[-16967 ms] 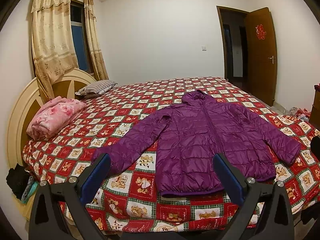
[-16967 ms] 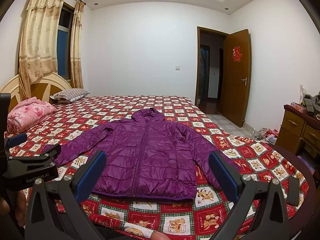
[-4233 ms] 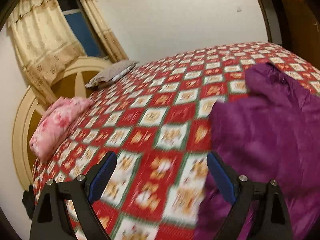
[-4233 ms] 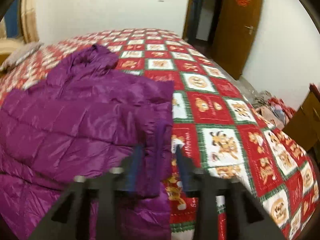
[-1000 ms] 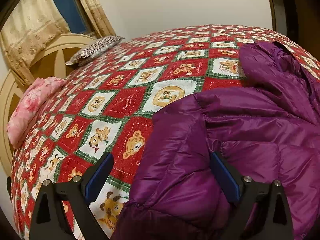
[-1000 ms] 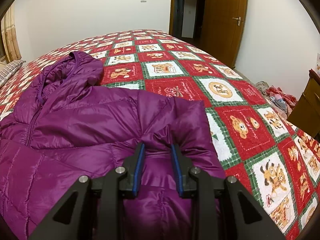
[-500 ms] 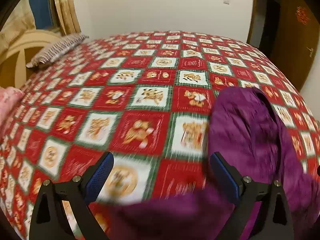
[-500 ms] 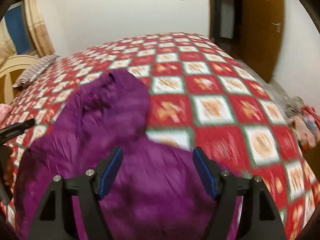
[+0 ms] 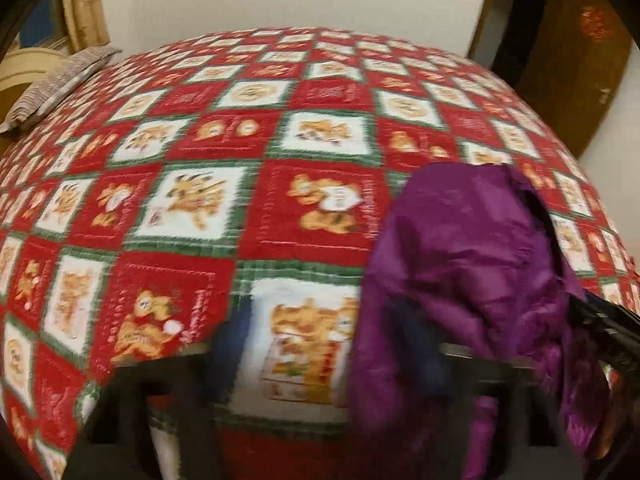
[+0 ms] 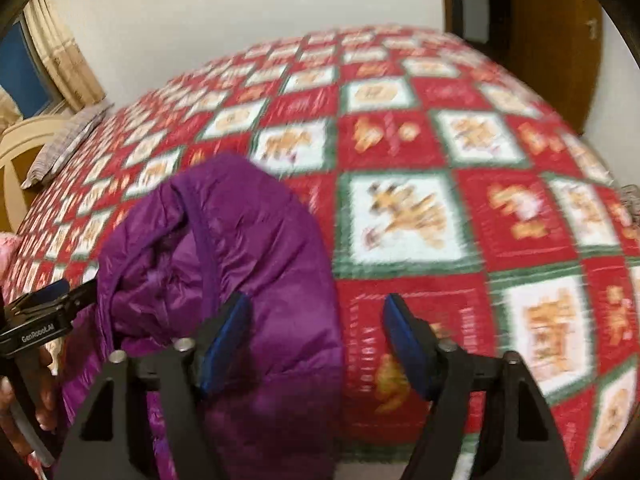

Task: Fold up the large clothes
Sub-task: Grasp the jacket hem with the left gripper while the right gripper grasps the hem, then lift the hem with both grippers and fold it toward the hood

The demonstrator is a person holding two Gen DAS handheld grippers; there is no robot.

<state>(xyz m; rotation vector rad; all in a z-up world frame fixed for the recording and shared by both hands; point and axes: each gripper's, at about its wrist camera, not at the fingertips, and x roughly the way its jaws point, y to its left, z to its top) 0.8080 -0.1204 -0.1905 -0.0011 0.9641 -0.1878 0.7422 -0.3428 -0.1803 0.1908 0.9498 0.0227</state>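
The purple puffer jacket (image 10: pixel 240 280) lay on the bed (image 10: pixel 440 152), over its red patchwork quilt; in the right wrist view only the hood end showed clearly, bunched and rumpled, with the rest running down out of the picture.

The right gripper (image 10: pixel 316 344) hung over the hood's right edge; its fingers (image 10: pixel 224 344) had just been closing yet stood apart, one blue pad against the fabric and the other over bare quilt, so nothing was clamped.

The left gripper (image 9: pixel 332 356) sat at the hood's left edge; its fingers had also just been closing; blur hid whether the pad on the jacket's side had caught cloth, so its grip could not be told.

By its look the jacket would handle light, soft and springy, its shell slick enough to slide from a shallow pinch; a deep bite on a seam or the bound hood rim seemed the safer hold.

Its long axis appeared to run from the near bed edge away towards the far wall, hood pointing away.
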